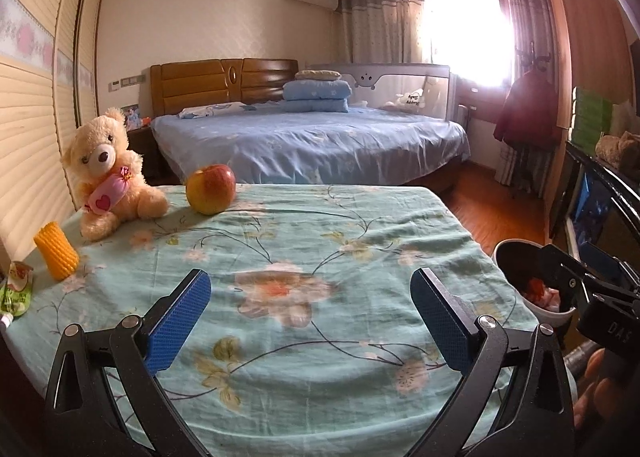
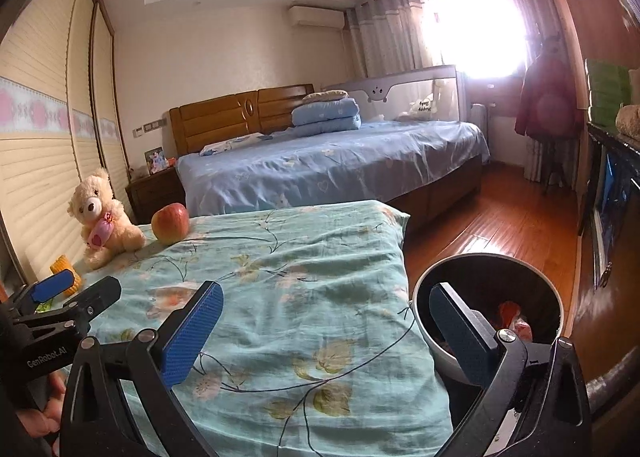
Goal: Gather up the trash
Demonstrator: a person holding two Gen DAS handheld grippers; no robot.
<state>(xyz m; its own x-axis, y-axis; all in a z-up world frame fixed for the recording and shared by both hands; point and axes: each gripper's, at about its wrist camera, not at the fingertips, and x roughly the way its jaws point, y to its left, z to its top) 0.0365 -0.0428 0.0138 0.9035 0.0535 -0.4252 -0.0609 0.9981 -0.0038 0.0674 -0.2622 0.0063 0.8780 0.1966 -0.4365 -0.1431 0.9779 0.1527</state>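
A white trash bin (image 2: 420,321) with a dark inside stands on the floor right of the table and holds red and pale trash (image 2: 516,321); it also shows in the left wrist view (image 1: 536,309). My right gripper (image 2: 324,321) is open and empty, its right finger over the bin's rim. My left gripper (image 1: 310,317) is open and empty over the floral tablecloth (image 1: 300,257). A crumpled green wrapper (image 1: 16,289) lies at the table's left edge, left of my left gripper.
A yellow corn toy (image 1: 56,255), a teddy bear (image 1: 108,173) and an apple (image 1: 211,189) sit along the table's left and far side. A blue bed (image 1: 312,137) stands behind. A dark cabinet (image 2: 612,197) lines the right wall.
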